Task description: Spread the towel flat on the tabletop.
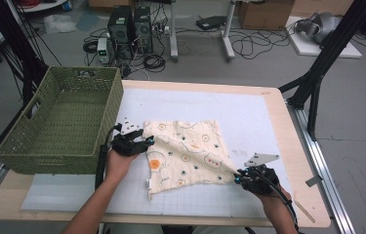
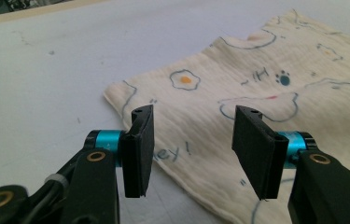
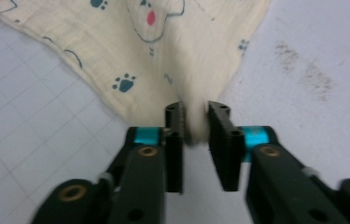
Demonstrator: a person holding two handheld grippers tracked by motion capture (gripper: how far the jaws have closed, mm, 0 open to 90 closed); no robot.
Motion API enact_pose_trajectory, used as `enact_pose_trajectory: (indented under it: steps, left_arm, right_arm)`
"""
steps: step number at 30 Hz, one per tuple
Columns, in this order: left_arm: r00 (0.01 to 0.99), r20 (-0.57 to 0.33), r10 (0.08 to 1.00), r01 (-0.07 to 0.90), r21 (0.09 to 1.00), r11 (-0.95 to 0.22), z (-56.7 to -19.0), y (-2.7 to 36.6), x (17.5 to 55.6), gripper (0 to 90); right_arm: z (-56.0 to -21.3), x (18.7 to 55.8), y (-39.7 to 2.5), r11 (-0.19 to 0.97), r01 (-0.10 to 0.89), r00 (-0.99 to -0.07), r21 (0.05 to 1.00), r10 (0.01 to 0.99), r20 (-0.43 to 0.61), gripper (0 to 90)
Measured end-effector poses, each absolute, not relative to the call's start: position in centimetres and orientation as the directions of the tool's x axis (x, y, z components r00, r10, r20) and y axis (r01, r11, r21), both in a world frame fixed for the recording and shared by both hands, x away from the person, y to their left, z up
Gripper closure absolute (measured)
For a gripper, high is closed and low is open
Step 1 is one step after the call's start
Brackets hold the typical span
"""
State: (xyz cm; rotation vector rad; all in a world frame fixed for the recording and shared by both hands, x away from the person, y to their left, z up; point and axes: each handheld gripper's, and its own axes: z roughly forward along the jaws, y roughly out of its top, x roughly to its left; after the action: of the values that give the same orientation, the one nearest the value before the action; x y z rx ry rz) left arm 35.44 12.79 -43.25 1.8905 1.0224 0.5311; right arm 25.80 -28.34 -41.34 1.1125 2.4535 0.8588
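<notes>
One table (image 1: 273, 105) with a white mat; bare mat from 12 to 3 o'clock of the cloth (image 1: 190, 148). Green basket (image 1: 58, 122) at 9 o'clock, its wall just beside the left hand. Cloth lies mid-mat, mostly flat. Left gripper (image 2: 193, 140) released, jaws wide, over the cloth's 9 o'clock edge. Right gripper (image 3: 196, 135) clenched on the cloth's 4 o'clock corner, fabric pulled taut toward it.

High view above table edge looking forward and down; both gripper views close, low, sharing the cloth (image 1: 185, 148)
</notes>
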Motion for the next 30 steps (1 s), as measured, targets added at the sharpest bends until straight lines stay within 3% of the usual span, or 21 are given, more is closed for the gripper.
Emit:
enact_pose_trajectory:
  steps: [4,7,17,21,25,27,30]
  left_arm:
    - [0.589,-0.035,0.807,0.441,0.851,-0.285,-43.1,12.7,34.6,47.2]
    - [0.608,-0.034,0.793,0.437,0.848,-0.299,-43.2,12.6,33.9,47.1]
    - [0.663,-0.058,0.747,0.466,0.812,-0.352,-44.3,11.8,32.4,45.3]
    - [0.675,-0.072,0.734,0.483,0.795,-0.366,-44.9,11.8,31.8,45.7]
    - [0.693,-0.042,0.720,0.463,0.791,-0.400,-45.1,11.6,31.3,50.3]
    - [0.727,-0.008,0.687,0.423,0.793,-0.438,-45.1,11.4,30.9,61.7]
    - [0.761,0.010,0.649,0.392,0.790,-0.471,-45.0,11.0,30.5,84.2]
  right_arm:
    - [-40.4,26.2,-29.4,0.437,0.530,-0.617,0.727,0.786,-0.023,53.8]
    - [-40.0,27.3,-30.2,0.366,0.508,-0.570,0.780,0.822,-0.014,50.0]
    - [-42.0,32.1,-28.2,0.344,0.546,-0.542,0.764,0.840,0.009,47.8]
    - [-43.6,33.2,-26.2,0.399,0.578,-0.565,0.712,0.825,-0.004,58.3]
    - [-44.3,33.1,-25.6,0.398,0.582,-0.580,0.709,0.814,0.020,78.5]
    - [-44.2,32.8,-25.6,0.398,0.588,-0.588,0.704,0.808,0.034,86.2]
    - [-43.9,32.4,-25.7,0.420,0.593,-0.591,0.687,0.806,0.018,87.1]
